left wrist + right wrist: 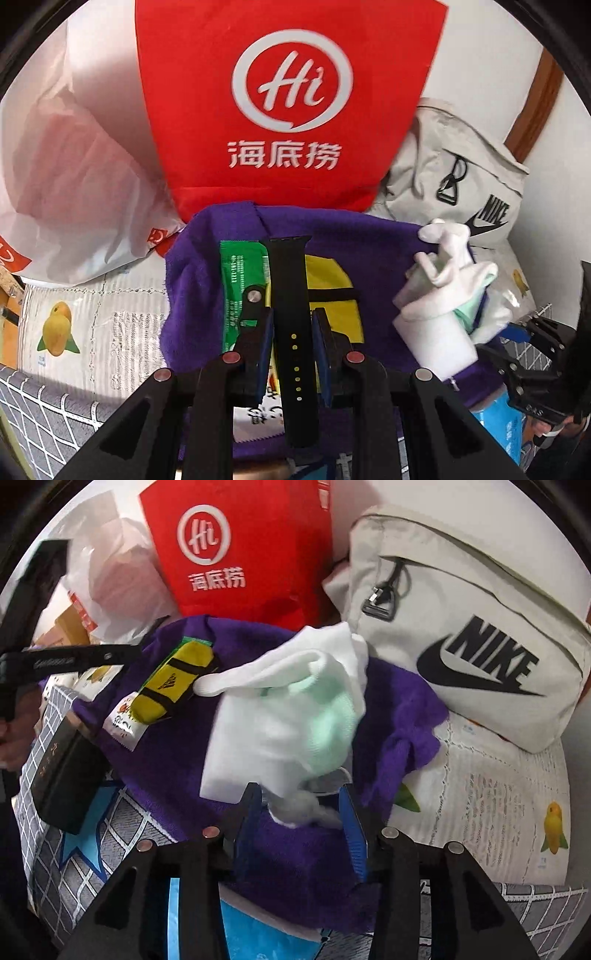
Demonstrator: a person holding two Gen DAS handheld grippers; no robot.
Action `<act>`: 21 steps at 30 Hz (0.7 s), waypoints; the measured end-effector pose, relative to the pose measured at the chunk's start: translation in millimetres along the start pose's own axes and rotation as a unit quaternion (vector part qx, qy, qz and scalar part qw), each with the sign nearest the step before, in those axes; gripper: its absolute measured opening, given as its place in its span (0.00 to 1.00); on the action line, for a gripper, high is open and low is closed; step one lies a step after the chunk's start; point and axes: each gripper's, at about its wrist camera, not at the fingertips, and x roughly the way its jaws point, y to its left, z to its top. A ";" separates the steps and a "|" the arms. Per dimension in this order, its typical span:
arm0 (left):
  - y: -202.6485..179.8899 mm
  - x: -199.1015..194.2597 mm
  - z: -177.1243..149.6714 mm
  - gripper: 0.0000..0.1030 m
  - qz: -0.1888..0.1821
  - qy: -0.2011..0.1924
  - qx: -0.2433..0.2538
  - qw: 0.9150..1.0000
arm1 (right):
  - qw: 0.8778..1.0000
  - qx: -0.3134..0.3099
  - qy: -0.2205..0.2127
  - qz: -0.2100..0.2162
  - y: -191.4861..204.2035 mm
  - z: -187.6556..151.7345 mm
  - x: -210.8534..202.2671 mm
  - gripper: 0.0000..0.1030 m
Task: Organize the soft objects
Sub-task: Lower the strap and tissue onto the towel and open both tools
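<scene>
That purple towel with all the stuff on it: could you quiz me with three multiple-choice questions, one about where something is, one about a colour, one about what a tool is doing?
1. Where is the red bag?
A. behind the purple towel
B. under the towel
C. inside the Nike bag

2. What colour is the watch strap?
A. white
B. black
C. green

3. What is the right gripper doing?
A. hanging open over bare table
C. holding the strap
B. gripping a white glove

Answers:
1 A: the red bag stands upright past the towel's far edge.
2 B: the strap is black with a row of small holes, lying between the jaws of the left gripper.
3 B: the glove's bunched end sits pinched between the jaws, the rest hanging above the towel.
</scene>
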 end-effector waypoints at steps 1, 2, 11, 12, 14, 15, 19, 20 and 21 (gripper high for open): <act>1.3 1.6 1.0 0.20 -0.001 0.001 -0.001 1.000 | 1.000 -0.002 0.000 0.001 1.2 0.3 0.5 0.43; 2.5 3.6 2.0 0.20 -0.002 0.003 -0.002 1.000 | 1.000 0.000 -0.001 0.000 1.4 0.4 0.3 0.43; 15.2 22.9 2.6 0.20 0.019 0.026 -0.012 0.999 | 0.999 0.033 -0.020 -0.001 -10.2 0.2 -13.9 0.43; 16.5 25.1 2.4 0.20 0.020 0.028 -0.012 0.999 | 0.999 0.035 -0.022 -0.002 -11.0 0.1 -15.9 0.43; 17.9 28.9 2.2 0.20 0.018 0.033 -0.012 0.999 | 0.999 0.040 -0.025 -0.005 -12.6 0.4 -19.0 0.43; 18.3 29.9 2.2 0.20 0.017 0.034 -0.013 0.999 | 0.999 0.043 -0.027 -0.005 -13.6 0.4 -20.4 0.43; 20.7 29.8 3.7 0.22 0.018 0.030 -0.016 0.999 | 0.998 0.051 -0.030 0.000 -13.5 2.7 -22.3 0.43; 21.1 28.4 4.1 0.23 0.017 0.027 -0.016 0.999 | 0.998 0.051 -0.031 0.000 -12.4 3.1 -22.9 0.43; 21.8 26.5 4.1 0.30 0.017 0.025 -0.016 0.999 | 0.998 0.050 -0.032 0.001 -11.0 3.4 -23.6 0.43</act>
